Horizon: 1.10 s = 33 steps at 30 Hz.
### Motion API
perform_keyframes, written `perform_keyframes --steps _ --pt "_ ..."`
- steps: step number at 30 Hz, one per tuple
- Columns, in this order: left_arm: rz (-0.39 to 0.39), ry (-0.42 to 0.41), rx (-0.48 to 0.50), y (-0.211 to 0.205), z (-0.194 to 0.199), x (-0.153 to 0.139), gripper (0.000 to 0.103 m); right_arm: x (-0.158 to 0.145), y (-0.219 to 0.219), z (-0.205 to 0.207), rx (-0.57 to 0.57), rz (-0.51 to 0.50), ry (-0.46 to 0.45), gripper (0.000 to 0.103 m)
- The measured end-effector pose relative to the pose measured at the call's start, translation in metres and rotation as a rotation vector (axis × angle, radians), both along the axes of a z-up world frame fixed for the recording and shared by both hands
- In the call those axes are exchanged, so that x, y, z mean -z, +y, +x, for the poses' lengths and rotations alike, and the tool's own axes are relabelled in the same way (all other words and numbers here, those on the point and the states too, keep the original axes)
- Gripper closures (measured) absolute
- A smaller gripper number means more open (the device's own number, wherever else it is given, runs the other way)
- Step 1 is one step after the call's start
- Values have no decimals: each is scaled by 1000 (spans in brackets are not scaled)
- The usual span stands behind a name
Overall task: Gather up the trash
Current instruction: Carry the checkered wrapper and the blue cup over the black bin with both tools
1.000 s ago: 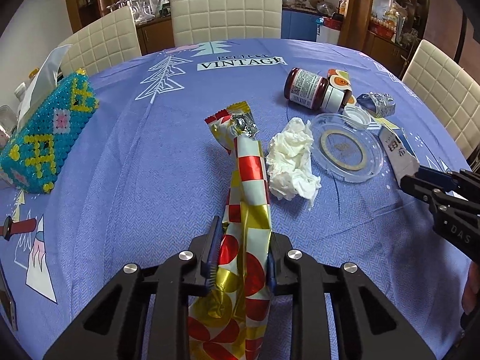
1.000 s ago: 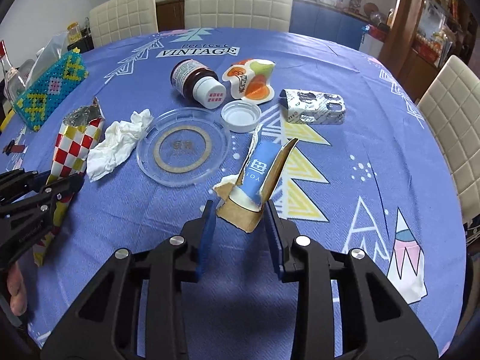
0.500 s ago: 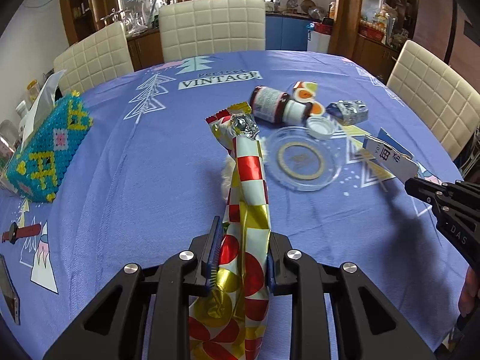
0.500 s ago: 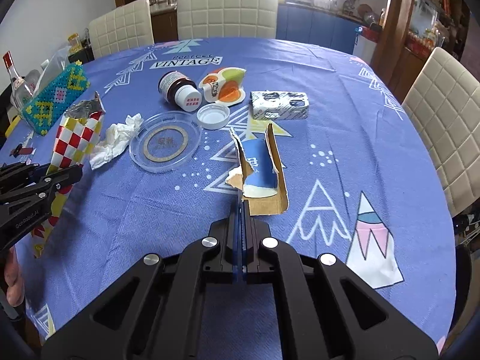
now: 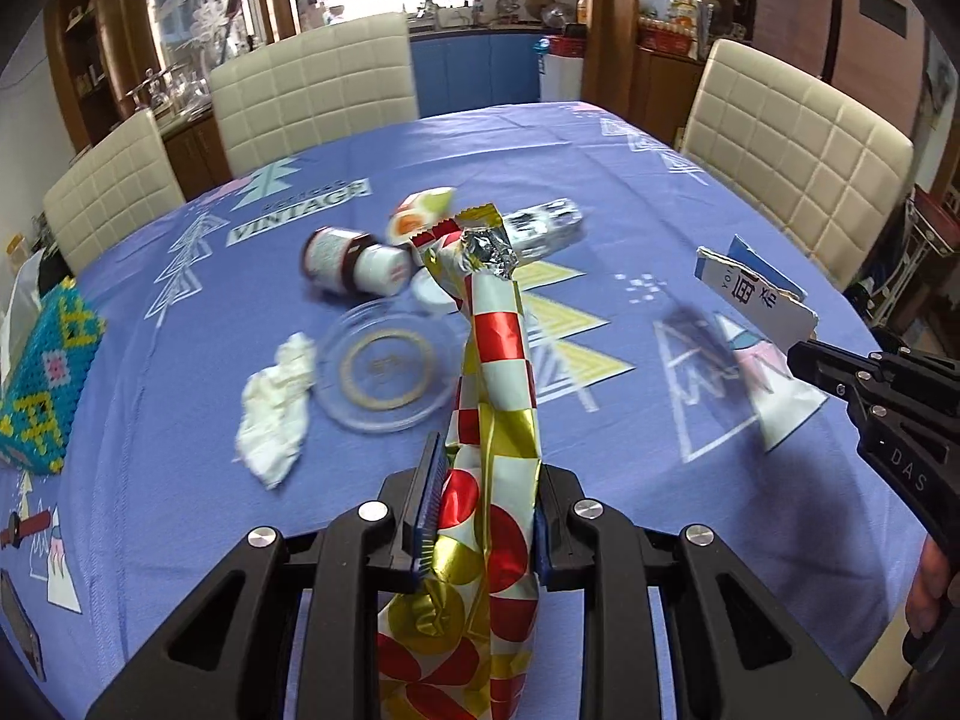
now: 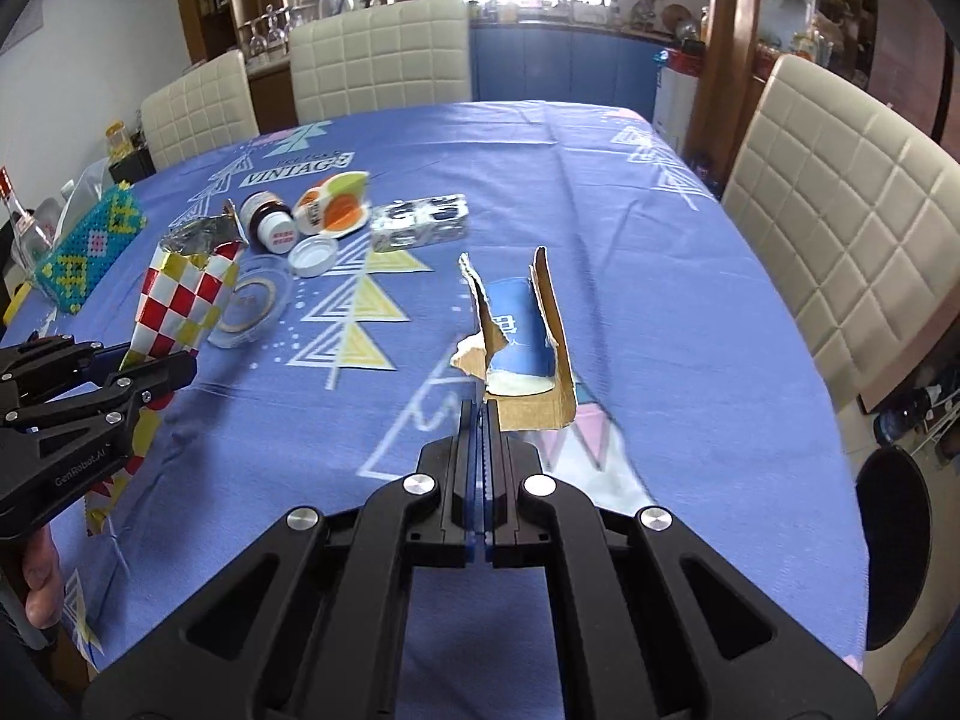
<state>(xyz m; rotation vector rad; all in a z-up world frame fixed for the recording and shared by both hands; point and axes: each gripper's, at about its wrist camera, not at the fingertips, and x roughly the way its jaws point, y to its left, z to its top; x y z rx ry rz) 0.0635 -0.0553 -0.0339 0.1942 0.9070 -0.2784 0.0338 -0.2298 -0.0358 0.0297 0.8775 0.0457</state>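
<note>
My left gripper [image 5: 483, 468] is shut on a red, white and gold checked snack wrapper [image 5: 495, 360] and holds it above the blue tablecloth; the wrapper also shows in the right wrist view [image 6: 180, 300]. My right gripper [image 6: 480, 420] is shut on a torn blue and brown cardboard box piece [image 6: 522, 336], lifted off the table; it shows at the right of the left wrist view [image 5: 756, 294]. On the table lie a crumpled white tissue [image 5: 276, 402], a clear plastic lid [image 5: 387, 366], a dark jar [image 5: 348, 258], a white cap [image 6: 312, 255], an orange cup wrapper [image 6: 336, 210] and a silver pack [image 6: 420, 222].
A beaded tissue box [image 5: 42, 372] stands at the table's left edge. Cream chairs [image 5: 312, 90] ring the far side and the right side [image 6: 840, 240]. A dark round bin [image 6: 894, 540] sits on the floor at the right of the table.
Both grippers have lifted and swung to the right with their loads. The right gripper closed on the cardboard piece a second ago and now carries it near the table's right edge.
</note>
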Motion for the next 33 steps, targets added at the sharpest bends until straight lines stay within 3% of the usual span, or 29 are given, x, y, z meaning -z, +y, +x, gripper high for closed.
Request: perform_keyframes --steps 33 --pt "71 -8 381 -285 -43 -6 79 3 -253 -104 374 69 -58 101"
